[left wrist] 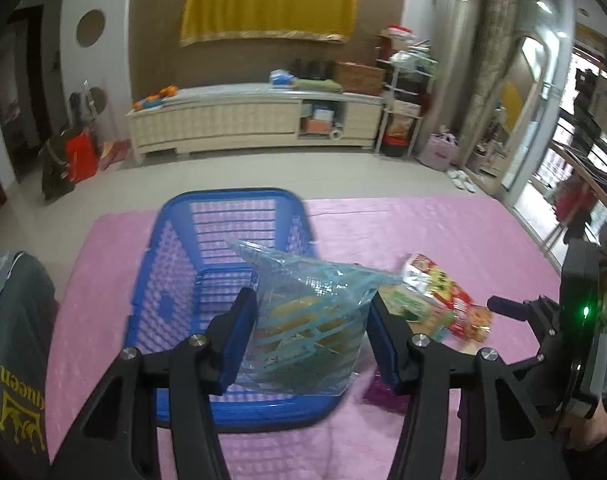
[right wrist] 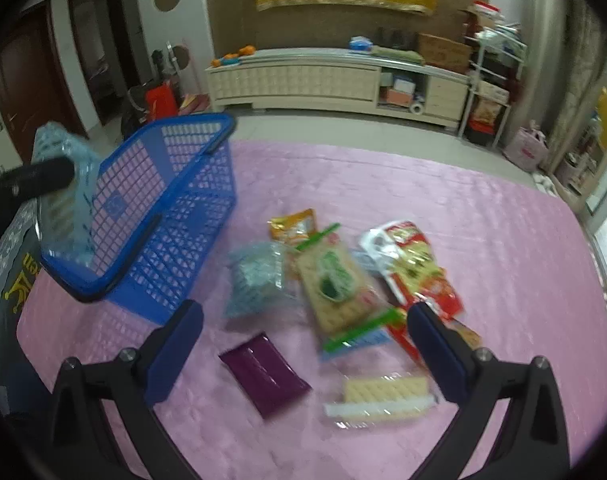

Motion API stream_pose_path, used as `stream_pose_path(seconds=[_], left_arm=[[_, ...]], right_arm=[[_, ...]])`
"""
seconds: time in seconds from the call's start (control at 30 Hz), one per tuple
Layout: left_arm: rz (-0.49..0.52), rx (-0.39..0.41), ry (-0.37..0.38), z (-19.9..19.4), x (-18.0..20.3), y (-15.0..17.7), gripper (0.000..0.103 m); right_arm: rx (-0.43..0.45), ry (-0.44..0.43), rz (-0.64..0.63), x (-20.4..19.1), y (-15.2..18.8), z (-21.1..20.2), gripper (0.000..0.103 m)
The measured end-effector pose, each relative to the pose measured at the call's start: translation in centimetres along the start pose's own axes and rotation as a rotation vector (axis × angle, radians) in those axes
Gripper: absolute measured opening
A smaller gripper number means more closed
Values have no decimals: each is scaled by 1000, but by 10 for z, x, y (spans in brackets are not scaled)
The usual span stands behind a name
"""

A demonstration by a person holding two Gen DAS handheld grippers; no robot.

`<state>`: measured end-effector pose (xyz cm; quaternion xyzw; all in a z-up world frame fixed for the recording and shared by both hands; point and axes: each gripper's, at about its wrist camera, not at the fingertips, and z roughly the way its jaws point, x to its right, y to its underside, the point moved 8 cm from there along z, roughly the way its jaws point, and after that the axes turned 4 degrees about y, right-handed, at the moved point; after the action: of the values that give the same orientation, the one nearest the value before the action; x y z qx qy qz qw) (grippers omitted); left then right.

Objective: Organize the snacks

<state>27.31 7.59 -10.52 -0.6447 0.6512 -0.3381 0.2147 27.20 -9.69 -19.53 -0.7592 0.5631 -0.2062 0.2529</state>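
My left gripper (left wrist: 309,330) is shut on a clear blue-striped snack bag (left wrist: 307,312) with yellow pieces inside, held above the near right corner of the blue plastic basket (left wrist: 175,272). In the right wrist view that same bag (right wrist: 63,184) hangs at the far left over the basket (right wrist: 159,216). My right gripper (right wrist: 303,348) is open above the pink cloth, with nothing between its fingers. Below it lie a purple packet (right wrist: 265,376), a clear pack of pale wafers (right wrist: 383,398), a green-labelled cracker pack (right wrist: 335,284), a blue-speckled bag (right wrist: 255,276) and red-and-white packets (right wrist: 415,264).
The pink cloth (right wrist: 483,240) covers the whole work surface. A dark garment with yellow lettering (left wrist: 15,360) lies at its left edge. Beyond the table are a tiled floor, a low white cabinet (left wrist: 255,120) and shelves.
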Motion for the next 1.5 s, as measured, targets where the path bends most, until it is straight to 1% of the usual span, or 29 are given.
stream_pose_path(seconds=[0.07, 0.13, 0.3, 0.37, 0.47, 0.63, 0.7, 0.77, 0.8, 0.87, 0.97, 1.03, 1.17, 1.2, 1.23, 1.27, 1.33, 1.43, 1.5], left_arm=[[-18, -8, -14, 2, -11, 0, 52], [-31, -14, -24, 6, -22, 0, 52], [-51, -45, -32, 20, -39, 5, 52], [-59, -66, -28, 27, -45, 9, 52], [-70, -94, -29, 39, -54, 15, 52], [-85, -123, -33, 53, -63, 25, 52], [-83, -133, -37, 56, -64, 30, 52], [-78, -140, -42, 58, -65, 32, 52], [-77, -145, -43, 59, -66, 33, 52], [-77, -155, -41, 60, -65, 34, 52], [-80, -169, -43, 65, -65, 34, 52], [-81, -186, -40, 68, -67, 38, 53], [-77, -213, -47, 73, -68, 46, 53], [-72, -220, -56, 74, -67, 48, 56], [-67, -223, -59, 73, -65, 49, 61], [-64, -225, -50, 71, -62, 50, 64], [-61, -209, -29, 63, -56, 49, 72], [-25, -169, -51, 47, -50, 45, 73], [-20, -153, -57, 37, -50, 42, 73]], right_arm=[[-8, -5, -24, -10, -1, 10, 97], [-27, -13, -38, -16, -1, 20, 95], [-74, -28, -61, -31, -1, 48, 93], [-94, -32, -74, -36, 1, 61, 88], [-123, -50, -83, -44, 3, 76, 84], [-173, -44, -94, -52, 9, 104, 83], [-194, -54, -94, -56, 12, 113, 75], [-202, -37, -102, -56, 14, 119, 63], [-196, -28, -108, -55, 14, 120, 63], [-188, -38, -97, -52, 15, 118, 57], [-183, -57, -83, -49, 13, 111, 56], [-165, -51, -88, -49, 13, 101, 56], [-130, -60, -77, -47, 14, 72, 56], [-123, -60, -74, -46, 12, 66, 56], [-114, -60, -67, -44, 11, 58, 56], [-107, -62, -63, -42, 8, 53, 56], [-82, -61, -61, -41, 3, 35, 56], [-26, -26, -99, -40, -11, 14, 56], [5, -30, -105, -45, -18, -2, 56]])
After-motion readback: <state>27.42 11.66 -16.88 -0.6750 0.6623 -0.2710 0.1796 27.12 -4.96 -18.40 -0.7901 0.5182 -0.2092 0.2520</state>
